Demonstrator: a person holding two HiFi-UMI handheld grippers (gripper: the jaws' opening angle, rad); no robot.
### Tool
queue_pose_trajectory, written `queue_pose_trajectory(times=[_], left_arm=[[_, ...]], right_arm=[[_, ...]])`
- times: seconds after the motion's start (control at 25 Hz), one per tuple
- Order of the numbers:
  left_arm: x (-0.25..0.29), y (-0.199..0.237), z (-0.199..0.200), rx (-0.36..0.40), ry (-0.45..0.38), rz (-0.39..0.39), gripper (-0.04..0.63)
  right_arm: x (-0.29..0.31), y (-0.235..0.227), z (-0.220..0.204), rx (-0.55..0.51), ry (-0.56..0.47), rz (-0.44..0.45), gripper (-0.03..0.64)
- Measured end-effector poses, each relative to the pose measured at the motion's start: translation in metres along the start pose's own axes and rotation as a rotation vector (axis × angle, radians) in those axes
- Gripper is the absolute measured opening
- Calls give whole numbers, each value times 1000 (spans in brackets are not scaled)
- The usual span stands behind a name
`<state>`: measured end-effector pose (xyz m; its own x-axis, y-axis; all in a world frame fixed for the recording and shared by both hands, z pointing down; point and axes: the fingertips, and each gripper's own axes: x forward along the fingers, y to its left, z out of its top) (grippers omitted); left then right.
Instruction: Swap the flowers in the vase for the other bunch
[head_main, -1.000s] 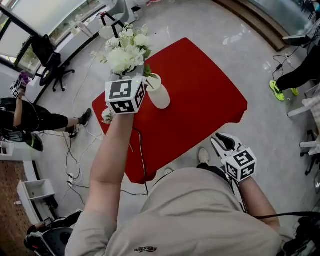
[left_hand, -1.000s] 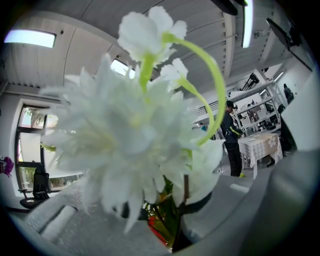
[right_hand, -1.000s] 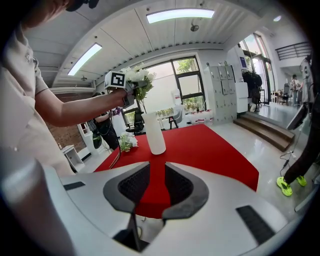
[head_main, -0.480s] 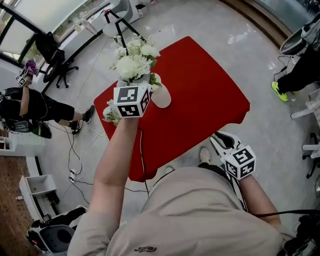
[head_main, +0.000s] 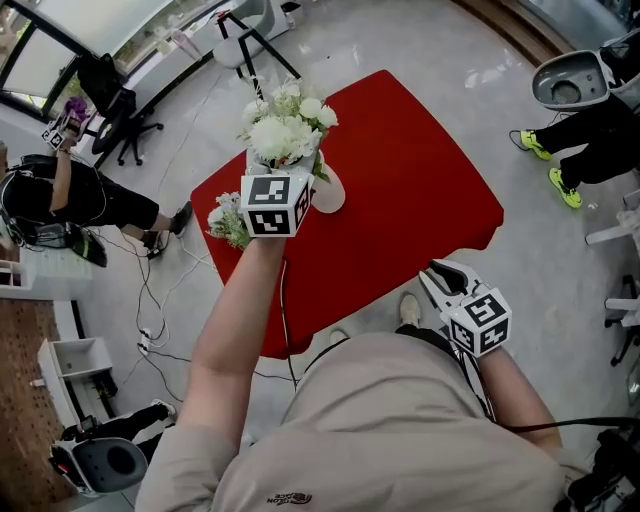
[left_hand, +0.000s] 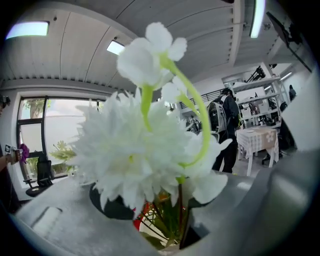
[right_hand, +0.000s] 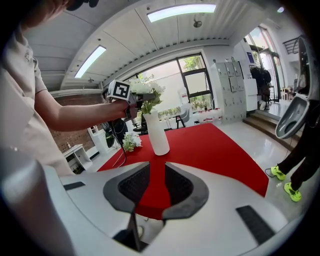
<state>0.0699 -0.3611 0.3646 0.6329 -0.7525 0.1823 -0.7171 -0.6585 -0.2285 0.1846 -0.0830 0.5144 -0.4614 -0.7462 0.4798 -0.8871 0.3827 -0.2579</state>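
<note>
Close to finished, by the look of things; probably left to do: only letting go and drawing back. Straight ahead of the left gripper (left_hand: 157, 215), stems down in the mouth of the upright white vase (head_main: 330, 195): a white bunch (left_hand: 132, 150), heads rising well above the jaws; just been opening, now spread around the thin green stems, which sit loose in the gap and not visibly pinched. Down and to the left of that gripper, lying at the edge of the red table (head_main: 420, 200) and in no container: a smaller bunch (head_main: 228, 222), taken here for the one swapped out; not provable from this alone. Inside the vase, nothing seen but those stems; water or none, impossible to tell. Far back from the vase, low beside the person: the right gripper (right_hand: 152, 185); slightly parted, empty, only red cloth showing through the gap; vase well ahead of it and a touch left.
</note>
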Motion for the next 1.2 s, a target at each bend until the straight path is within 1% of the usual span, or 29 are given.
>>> queue_pose_trajectory(times=[0.2, 0.36, 0.64, 0.8, 1.2], left_arm=[[1, -1, 1, -22, 7, -9, 275], [-1, -2, -3, -35, 11, -9, 289], [-10, -2, -7, -73, 13, -31, 306], [-14, -5, -10, -79, 14, -38, 316], [-32, 4, -24, -92, 29, -35, 318]], right_arm=[[6, -2, 3, -2, 2, 16, 100], [9, -4, 3, -8, 3, 26, 100], [12, -4, 6, -22, 8, 43, 100], [14, -2, 8, -31, 7, 54, 100], [18, 14, 12, -49, 14, 61, 100]])
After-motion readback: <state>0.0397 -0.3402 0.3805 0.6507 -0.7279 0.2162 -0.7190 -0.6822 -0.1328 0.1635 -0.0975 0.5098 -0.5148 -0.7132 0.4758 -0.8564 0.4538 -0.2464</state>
